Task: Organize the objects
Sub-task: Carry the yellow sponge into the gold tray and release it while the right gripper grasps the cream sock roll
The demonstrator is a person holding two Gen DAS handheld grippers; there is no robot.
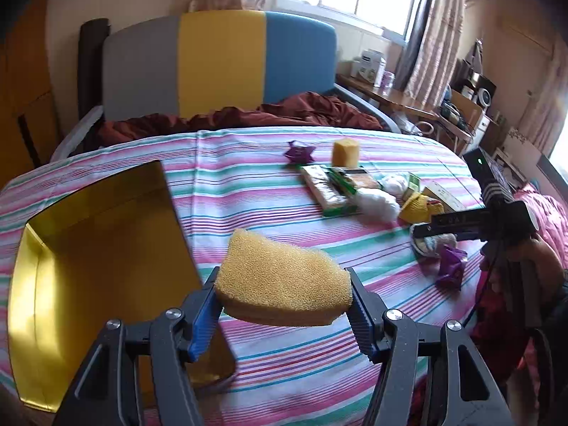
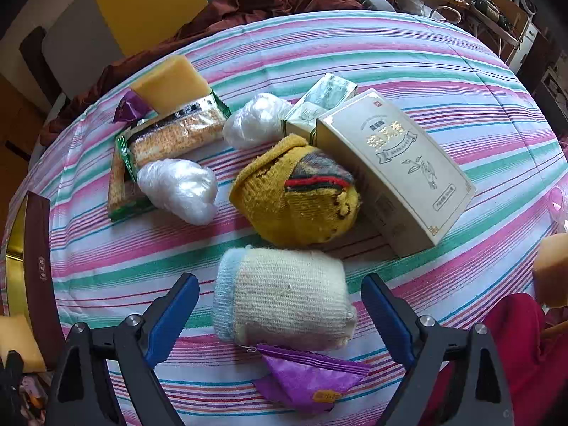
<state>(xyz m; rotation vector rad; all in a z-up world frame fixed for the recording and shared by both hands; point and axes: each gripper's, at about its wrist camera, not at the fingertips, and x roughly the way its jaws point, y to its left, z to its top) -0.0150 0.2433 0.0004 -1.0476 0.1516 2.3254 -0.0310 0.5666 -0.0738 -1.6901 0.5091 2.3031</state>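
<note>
My left gripper (image 1: 282, 294) is shut on a yellow sponge (image 1: 280, 280) and holds it above the striped bed, just right of an open gold-lined box (image 1: 92, 248). My right gripper (image 2: 280, 305) is open, its blue fingers on either side of a rolled cream sock (image 2: 284, 298) that lies on the sheet. A purple packet (image 2: 305, 383) lies just in front of the sock. Beyond it lie a yellow knit hat (image 2: 294, 191), a cream tea box (image 2: 397, 167), two white plastic bundles (image 2: 177, 188), snack packs (image 2: 177, 138) and another sponge (image 2: 170, 83).
The striped sheet (image 1: 284, 362) covers a rounded bed surface. A headboard (image 1: 220, 64) and a dark red blanket (image 1: 248, 113) are at the far end. A desk with clutter (image 1: 443, 103) stands right. The box's edge (image 2: 35, 266) shows at the left of the right wrist view.
</note>
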